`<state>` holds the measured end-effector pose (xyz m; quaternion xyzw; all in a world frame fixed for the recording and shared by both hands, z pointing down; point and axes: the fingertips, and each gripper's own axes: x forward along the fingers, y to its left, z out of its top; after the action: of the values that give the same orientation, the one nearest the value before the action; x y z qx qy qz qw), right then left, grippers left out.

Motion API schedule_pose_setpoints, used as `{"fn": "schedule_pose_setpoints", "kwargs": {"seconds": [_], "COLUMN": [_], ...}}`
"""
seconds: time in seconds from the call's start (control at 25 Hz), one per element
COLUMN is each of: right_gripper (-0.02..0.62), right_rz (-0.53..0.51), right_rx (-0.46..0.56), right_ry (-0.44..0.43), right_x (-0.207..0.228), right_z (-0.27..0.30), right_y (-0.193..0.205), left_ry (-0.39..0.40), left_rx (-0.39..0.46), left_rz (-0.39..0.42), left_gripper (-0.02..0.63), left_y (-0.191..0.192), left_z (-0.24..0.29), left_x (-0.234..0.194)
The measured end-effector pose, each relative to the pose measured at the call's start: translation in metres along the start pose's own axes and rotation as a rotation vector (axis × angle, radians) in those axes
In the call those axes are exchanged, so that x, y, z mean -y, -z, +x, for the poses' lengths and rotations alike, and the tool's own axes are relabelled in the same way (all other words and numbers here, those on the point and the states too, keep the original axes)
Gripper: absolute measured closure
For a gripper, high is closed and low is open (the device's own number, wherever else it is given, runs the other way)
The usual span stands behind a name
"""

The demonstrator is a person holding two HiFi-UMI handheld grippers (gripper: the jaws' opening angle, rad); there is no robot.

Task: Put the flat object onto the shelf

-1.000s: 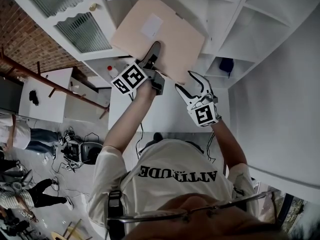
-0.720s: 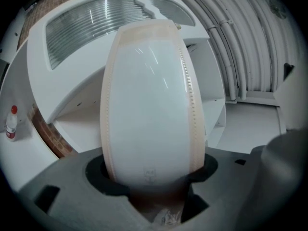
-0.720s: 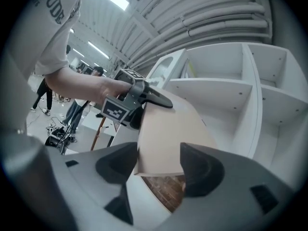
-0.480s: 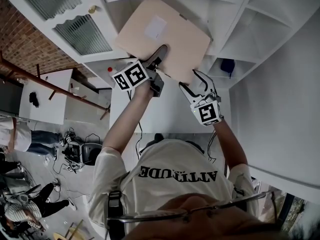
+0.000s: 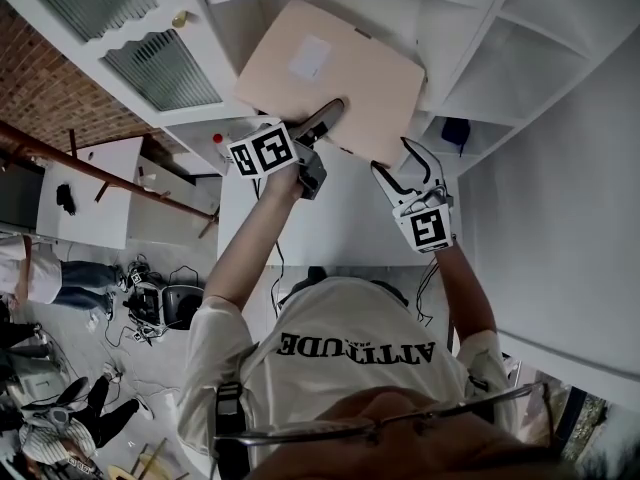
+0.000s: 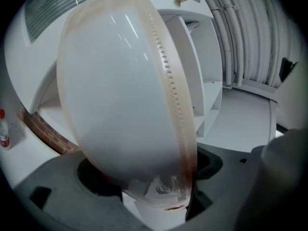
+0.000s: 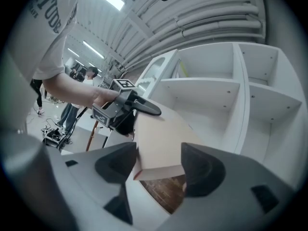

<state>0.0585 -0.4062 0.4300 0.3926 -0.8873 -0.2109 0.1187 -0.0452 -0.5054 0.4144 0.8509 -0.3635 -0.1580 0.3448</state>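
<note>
Biggest thing in the head view was the white shelf unit (image 5: pixel 520 58), filling the top and right of the frame. The flat object (image 5: pixel 330 78), a beige board with a pale label on it, sat at upper centre. It was tilted, with its far edge in toward the shelf opening and its near edge hanging out toward the person. I couldn't tell how much of it was actually resting on the ledge.

The left gripper (image 5: pixel 325 118) was at the near edge, just left of centre. Its jaws were opening with the board's edge between them, and they looked too wide apart to be pinching anything that thin. The right gripper (image 5: pixel 392 158) was over at the board's lower right corner. Its jaws were spread, with the corner sitting between them, and I saw no real clamp there either.

So here's my worry: nobody really had hold of it. With that much overhang, the board could tip on the ledge and slide back out onto the white table (image 5: pixel 330 228) below. A nudge on just the one corner could also spin it into the shelf divider and wedge it crooked. The little red-capped bottle (image 5: pixel 218 140) at left centre looked well out of the way.
</note>
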Motion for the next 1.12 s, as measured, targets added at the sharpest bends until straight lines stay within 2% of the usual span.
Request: {"fn": "schedule_pose_setpoints", "kwargs": {"seconds": [0.4, 0.6, 0.68, 0.84, 1.12], "right_gripper": [0.328, 0.328, 0.328, 0.330, 0.331], "right_rz": [0.072, 0.101, 0.111, 0.148, 0.147], "right_rx": [0.017, 0.002, -0.006, -0.010, -0.025], "right_ry": [0.100, 0.141, 0.167, 0.211, 0.224], "right_x": [0.039, 0.056, 0.061, 0.072, 0.078], "right_z": [0.000, 0.006, 0.009, 0.017, 0.028], "right_y": [0.006, 0.009, 0.013, 0.017, 0.022], "left_ry": [0.032, 0.056, 0.080, 0.105, 0.060], "left_rx": [-0.072, -0.131, -0.188, -0.323, -0.331], "left_rz": [-0.135, -0.168, -0.156, -0.084, 0.011], "left_gripper": [0.205, 0.189, 0.189, 0.190, 0.190], "left_y": [0.022, 0.034, 0.043, 0.067, 0.065], "left_z": [0.013, 0.017, 0.016, 0.015, 0.006], "left_x": [-0.012, -0.016, -0.016, -0.020, -0.030]}}
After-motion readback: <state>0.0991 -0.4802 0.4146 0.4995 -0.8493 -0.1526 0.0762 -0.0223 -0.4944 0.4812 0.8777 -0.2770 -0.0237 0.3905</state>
